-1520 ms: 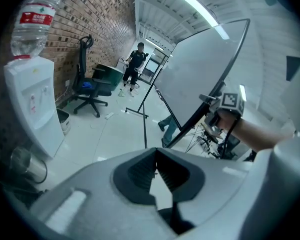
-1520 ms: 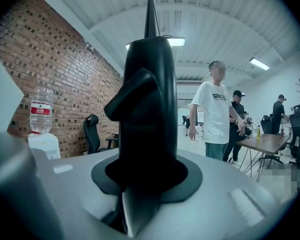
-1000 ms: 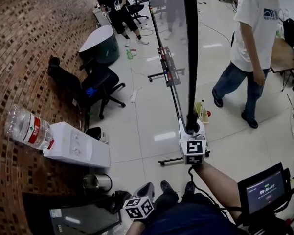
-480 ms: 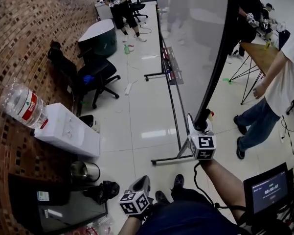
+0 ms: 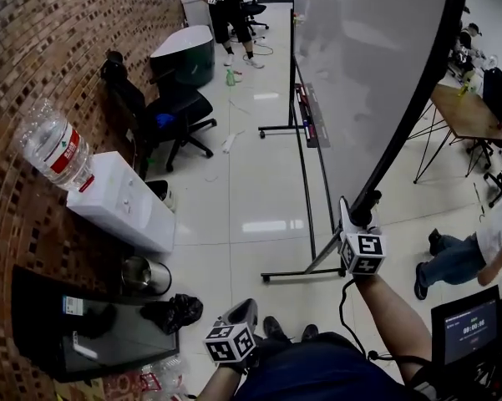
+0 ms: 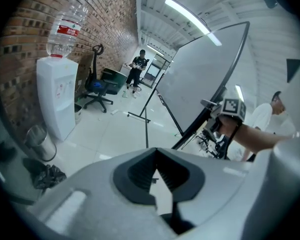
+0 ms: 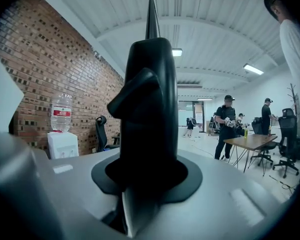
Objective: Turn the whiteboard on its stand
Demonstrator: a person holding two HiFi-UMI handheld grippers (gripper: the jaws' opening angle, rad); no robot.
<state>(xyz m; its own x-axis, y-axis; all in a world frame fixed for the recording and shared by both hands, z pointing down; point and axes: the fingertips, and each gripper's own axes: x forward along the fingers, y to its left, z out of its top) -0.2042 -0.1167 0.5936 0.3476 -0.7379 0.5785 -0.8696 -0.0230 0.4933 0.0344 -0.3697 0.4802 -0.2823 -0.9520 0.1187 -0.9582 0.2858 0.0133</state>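
Note:
The whiteboard [image 5: 359,65] is a large grey panel in a black frame, tilted on its wheeled stand [image 5: 305,182]. My right gripper [image 5: 361,220] is shut on the board's lower black frame edge [image 7: 150,99], which fills the space between its jaws in the right gripper view. The left gripper view shows the board [image 6: 199,79] slanting, with the right gripper [image 6: 217,109] at its bottom corner. My left gripper [image 5: 242,312] hangs low near my body, away from the board; its jaws [image 6: 156,154] are shut with nothing between them.
A water dispenser [image 5: 121,211] with a bottle [image 5: 57,149] stands by the brick wall at left, with a metal bin [image 5: 146,276], a black bag [image 5: 174,313] and an office chair [image 5: 171,111] nearby. A bystander's legs [image 5: 455,257] and a wooden table [image 5: 468,115] are at right.
The whiteboard has swung from nearly edge-on to showing its broad face. My right gripper moved right with the frame edge. The bystander shifted to the right edge.

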